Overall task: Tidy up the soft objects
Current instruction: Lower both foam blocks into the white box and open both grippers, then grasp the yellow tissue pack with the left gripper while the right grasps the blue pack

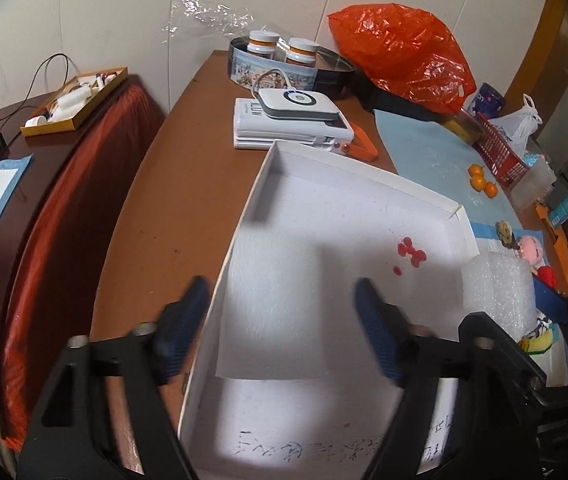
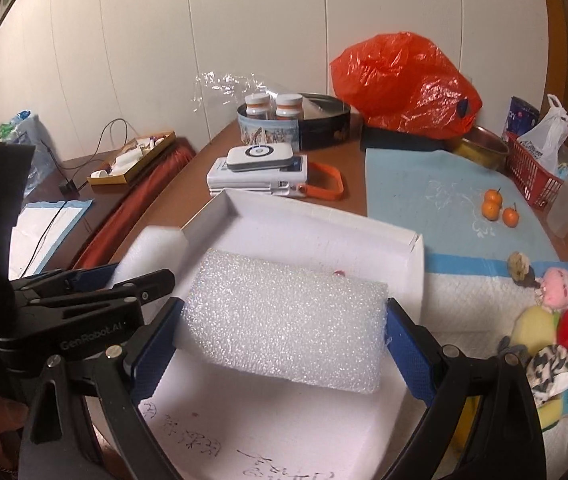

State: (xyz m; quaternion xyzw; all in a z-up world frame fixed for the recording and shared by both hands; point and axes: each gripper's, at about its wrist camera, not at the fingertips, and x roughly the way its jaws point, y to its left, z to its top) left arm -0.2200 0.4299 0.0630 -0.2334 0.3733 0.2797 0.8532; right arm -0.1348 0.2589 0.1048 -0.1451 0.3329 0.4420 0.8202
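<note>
Brown table (image 2: 347,184) extending ahead of both tools. White shallow box (image 1: 262,176) lying open directly under and ahead of left gripper (image 1: 280,300); wall of box passing between its blue fingertips (image 1: 367,304). Flat white foam sheet (image 1: 284,276) resting inside box, below the spread jaws and free of the pads; whether sheet is touched elsewhere, cannot tell. Jaws wide apart, gripping nothing.

Right gripper (image 2: 284,320) clamped on white foam block (image 2: 284,316), blue pads (image 2: 407,344) pressing both ends, jaws near full spread. Block held above box floor, handwriting visible beneath it.

Orange plastic bag (image 2: 403,84) far ahead, right of right gripper. Light blue mat (image 2: 423,200) ahead-right. Round tin (image 2: 291,124) with two bottles far ahead. Pile of soft toys (image 2: 547,320) just right of right gripper. Three small oranges (image 2: 497,206) on mat, ahead-right.
</note>
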